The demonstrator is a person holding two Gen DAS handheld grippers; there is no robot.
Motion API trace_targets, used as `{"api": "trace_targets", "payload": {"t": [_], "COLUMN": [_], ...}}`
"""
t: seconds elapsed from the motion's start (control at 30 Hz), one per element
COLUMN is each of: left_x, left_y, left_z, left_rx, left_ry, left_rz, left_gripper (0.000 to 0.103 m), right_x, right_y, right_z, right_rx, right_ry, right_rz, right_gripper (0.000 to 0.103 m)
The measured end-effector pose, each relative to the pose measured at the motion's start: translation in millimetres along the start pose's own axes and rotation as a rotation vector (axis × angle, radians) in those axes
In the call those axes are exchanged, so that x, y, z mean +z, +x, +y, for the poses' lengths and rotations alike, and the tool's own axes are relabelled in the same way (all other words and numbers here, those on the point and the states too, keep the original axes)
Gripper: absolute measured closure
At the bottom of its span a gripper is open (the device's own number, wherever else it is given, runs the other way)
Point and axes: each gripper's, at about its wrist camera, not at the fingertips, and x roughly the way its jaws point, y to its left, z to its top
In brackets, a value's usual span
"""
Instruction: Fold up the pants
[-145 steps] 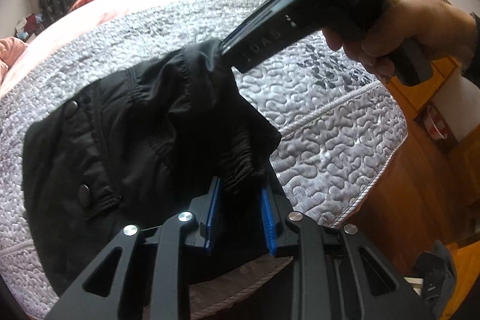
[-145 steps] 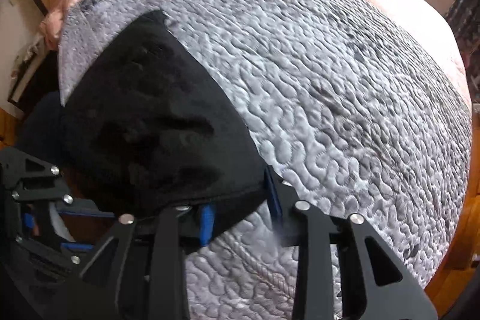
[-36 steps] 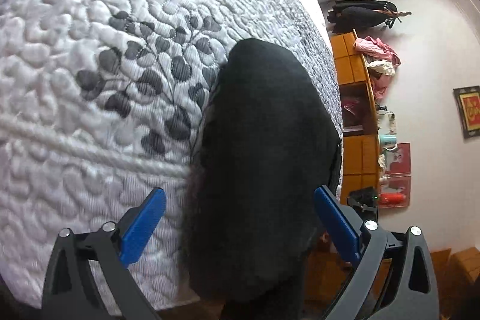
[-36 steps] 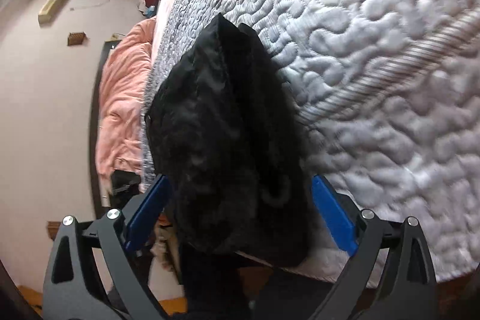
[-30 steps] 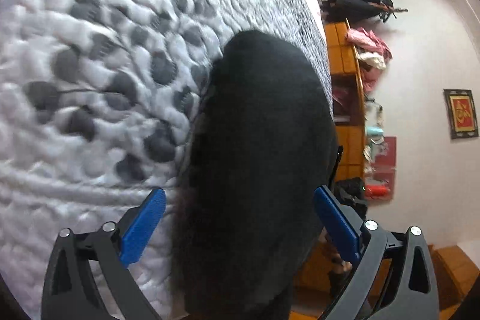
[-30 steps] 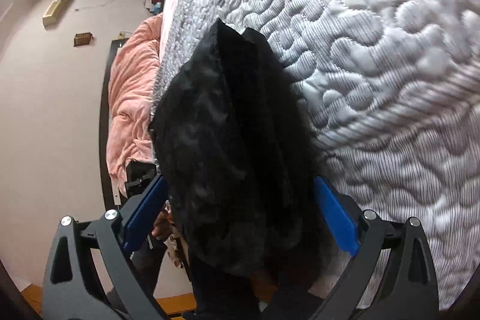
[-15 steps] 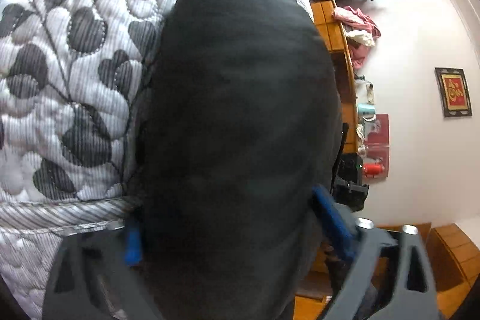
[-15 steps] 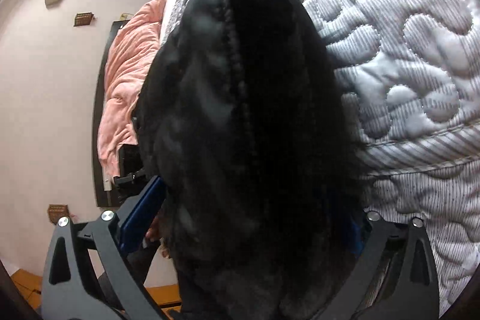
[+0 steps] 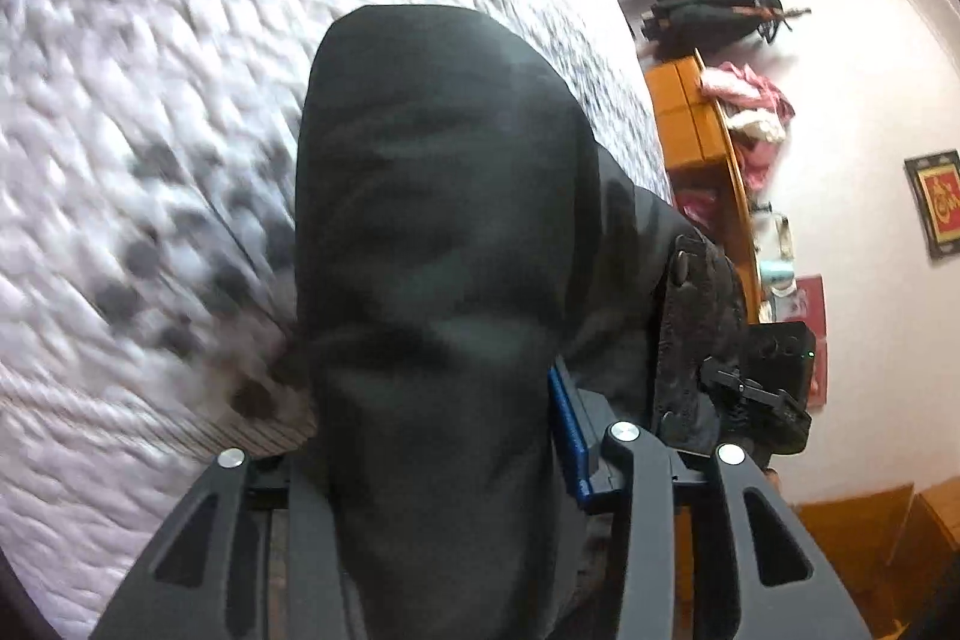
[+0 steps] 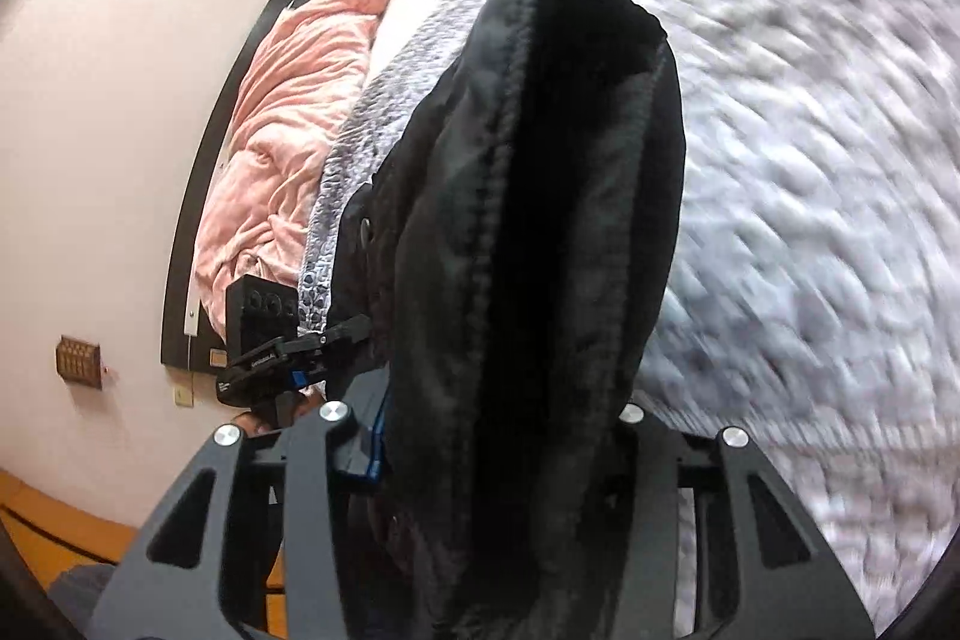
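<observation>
- Your left tool (image 9: 438, 436) had just been closing, and its jaws were clenched on one end of the folded black pants (image 9: 438, 232); the cloth filled the gap, hiding the left pad, with the blue pad (image 9: 567, 436) on the right pressed against it.
- Your right tool (image 10: 498, 454) had likewise just been closing and was gripping the opposite end of the pants (image 10: 540, 220), seam side up, cloth bulging out of the jaws.
- The pants sat at the near edge of the bed, on the grey quilt (image 9: 150, 100), the bundle running away from each tool toward the far side of the quilt.
- Key relation: the bundle's long axis ran between your two hands, each tool holding one end. Each wrist view caught the other tool at the bundle's far corner (image 9: 756, 388) (image 10: 282, 352).
- Judgement: both hands were equally placed, so the next fold or carry would need them to travel together and keep the bundle from sagging.
- The pink blanket (image 10: 282, 112) lay well apart, out of the way.
</observation>
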Motion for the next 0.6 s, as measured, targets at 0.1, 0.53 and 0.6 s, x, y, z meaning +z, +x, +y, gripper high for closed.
{"api": "trace_targets", "payload": {"t": [0.1, 0.53, 0.6], "left_x": [27.8, 123.1, 118.8], "left_y": [-22.7, -43.0, -43.7], "left_z": [11.2, 112.1, 117.6], "left_rx": [0.028, 0.032, 0.019], "left_ry": [-0.006, -0.186, -0.190], "left_rz": [-0.039, -0.052, -0.054], "left_gripper": [0.060, 0.056, 0.050], "right_x": [36.8, 153.1, 154.0], "right_y": [28.9, 163.5, 165.6], "right_z": [20.4, 25.5, 14.1], "right_rx": [0.009, -0.068, -0.076], "right_ry": [-0.022, 0.021, 0.033], "right_rz": [0.025, 0.134, 0.150], "right_gripper": [0.059, 0.051, 0.043]}}
